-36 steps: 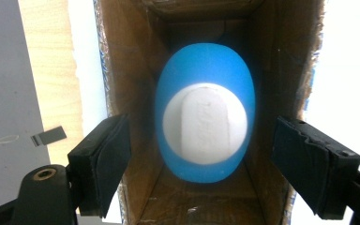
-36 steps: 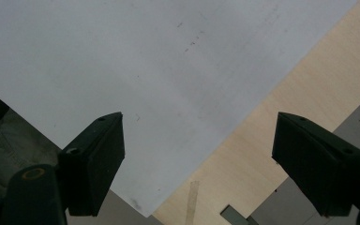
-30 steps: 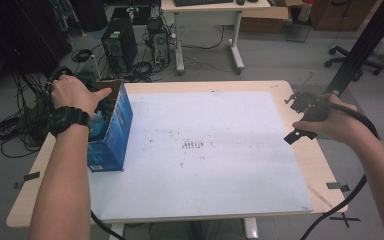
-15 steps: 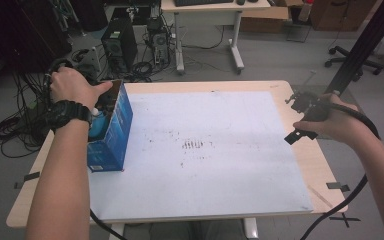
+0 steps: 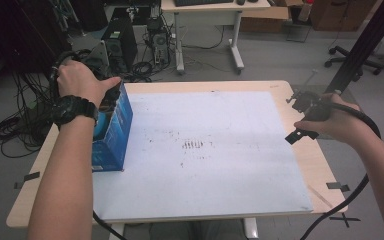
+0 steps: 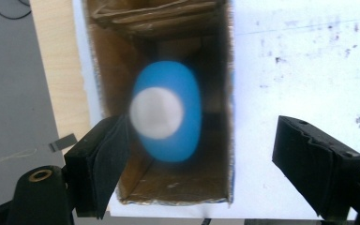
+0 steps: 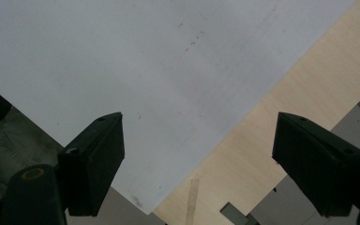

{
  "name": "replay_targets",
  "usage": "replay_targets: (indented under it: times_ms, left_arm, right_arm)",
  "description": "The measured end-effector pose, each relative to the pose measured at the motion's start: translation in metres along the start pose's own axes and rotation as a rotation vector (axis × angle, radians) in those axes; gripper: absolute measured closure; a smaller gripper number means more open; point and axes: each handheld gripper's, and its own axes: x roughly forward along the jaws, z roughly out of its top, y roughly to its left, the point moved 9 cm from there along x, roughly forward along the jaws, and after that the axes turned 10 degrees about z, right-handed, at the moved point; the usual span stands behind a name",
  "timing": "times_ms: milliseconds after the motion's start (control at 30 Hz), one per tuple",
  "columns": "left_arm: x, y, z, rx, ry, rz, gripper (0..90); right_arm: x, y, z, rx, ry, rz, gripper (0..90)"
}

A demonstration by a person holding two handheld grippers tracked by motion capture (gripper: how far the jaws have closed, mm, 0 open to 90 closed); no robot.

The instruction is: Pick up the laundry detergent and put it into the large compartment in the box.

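A blue cardboard box (image 5: 114, 131) stands open-topped at the left edge of the white sheet (image 5: 210, 150). Inside it lies a blurred blue egg-shaped object (image 6: 168, 115) with a round white patch, on the brown bottom of the box (image 6: 178, 183). My left gripper (image 6: 206, 164) hangs above the box's mouth with its jaws wide apart and not touching the object. In the high view the left hand (image 5: 80, 82) covers that gripper. My right gripper (image 5: 296, 117) stands open and empty over the sheet's right edge. In its own view the right gripper (image 7: 199, 164) looks down on a corner of the sheet.
The wooden table (image 5: 307, 160) carries strips of dark tape (image 5: 339, 186) near its edges. Behind it on the floor are a computer tower (image 5: 115, 42), a tangle of cables (image 5: 15, 125) at the left, a desk (image 5: 210, 10) and an office chair (image 5: 360, 55).
The left hand has lifted a little above the blue box. The right hand and its gripper have stayed where they were.
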Motion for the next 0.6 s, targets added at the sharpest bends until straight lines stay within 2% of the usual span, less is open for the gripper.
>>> replay_targets:
  times_ms: [600]
  left_arm:
    - [-0.012,-0.042,0.009,0.086,-0.02,-0.029,18.5]
  right_arm:
    - [-0.004,0.0,-0.004,0.007,-0.002,-0.004,17.0]
